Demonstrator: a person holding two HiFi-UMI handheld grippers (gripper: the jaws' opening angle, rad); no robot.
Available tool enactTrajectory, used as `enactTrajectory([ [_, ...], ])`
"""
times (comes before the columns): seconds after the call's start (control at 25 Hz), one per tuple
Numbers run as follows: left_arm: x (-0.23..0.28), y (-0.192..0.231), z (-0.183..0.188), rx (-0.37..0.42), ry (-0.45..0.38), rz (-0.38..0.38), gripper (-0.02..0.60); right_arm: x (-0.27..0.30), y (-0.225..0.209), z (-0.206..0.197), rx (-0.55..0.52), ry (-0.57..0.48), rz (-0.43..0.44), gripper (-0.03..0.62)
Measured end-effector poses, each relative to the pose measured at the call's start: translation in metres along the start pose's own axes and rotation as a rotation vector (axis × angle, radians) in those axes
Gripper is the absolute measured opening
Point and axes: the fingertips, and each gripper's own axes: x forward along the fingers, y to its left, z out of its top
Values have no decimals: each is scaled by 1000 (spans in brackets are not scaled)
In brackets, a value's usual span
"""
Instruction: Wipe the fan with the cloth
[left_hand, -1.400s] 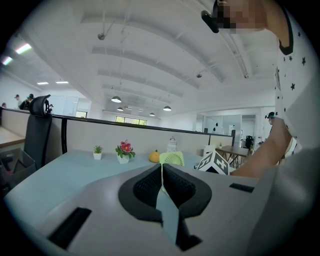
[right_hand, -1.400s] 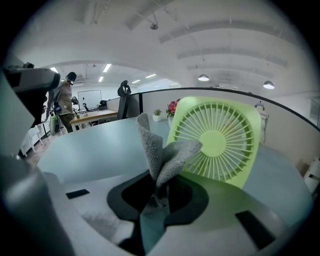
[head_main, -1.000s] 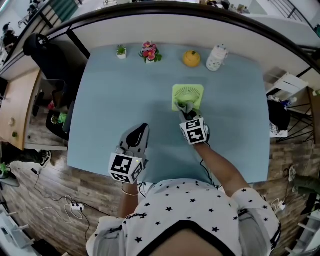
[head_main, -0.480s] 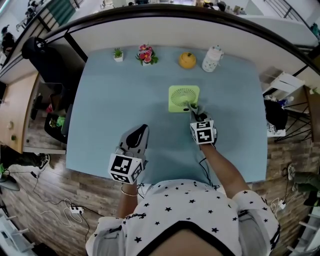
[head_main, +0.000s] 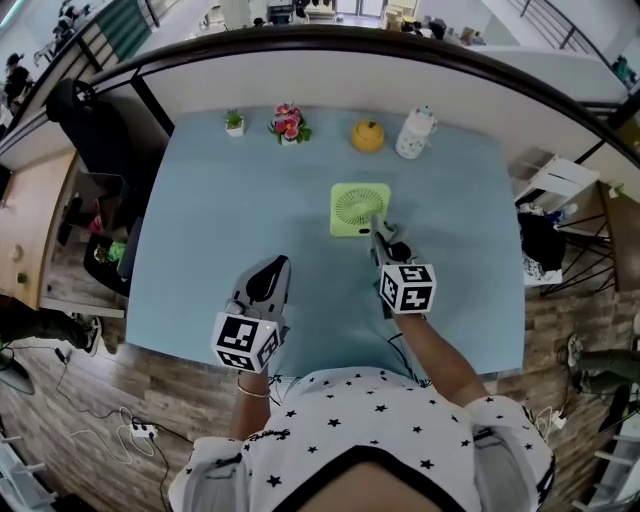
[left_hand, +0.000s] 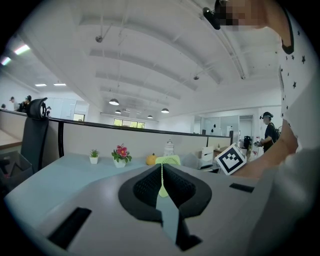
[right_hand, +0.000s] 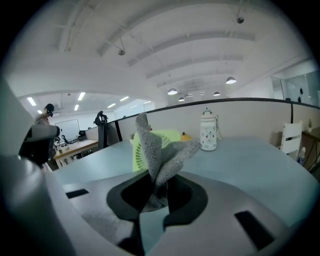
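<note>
Table (head_main: 200, 200): pale blue, fan near its middle.
Fan (head_main: 358, 208): green, just beyond the right gripper.
Left gripper (head_main: 270, 268): jaws pressed together, empty, well apart from fan.
Right gripper (head_main: 381, 238): clamped on cloth at fan's near right corner.
Cloth (right_hand: 159, 150): grey knit, bunched upward.

In the right gripper view, we are seeing the cloth (right_hand: 159, 150) covering the middle and right of the fan (right_hand: 136, 152), while the body of the right gripper (right_hand: 156, 184) is hiding the fan's foot. In the left gripper view, the left gripper (left_hand: 161, 182) is blocking all but the fan's top rim. In the head view, we are finding the cloth too small to make out, and the bottom edge is cutting off the person (head_main: 370, 450).
</note>
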Motion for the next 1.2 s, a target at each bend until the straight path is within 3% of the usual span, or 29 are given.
enactTrajectory([
  [0.44, -4, -6, 11, 24, -29, -3, 31, -45, 46, 64, 68, -187, 150, 55],
  [1.2, -4, -9, 11, 34, -21, -20, 31, -66, 51, 71, 64, -213, 156, 52],
])
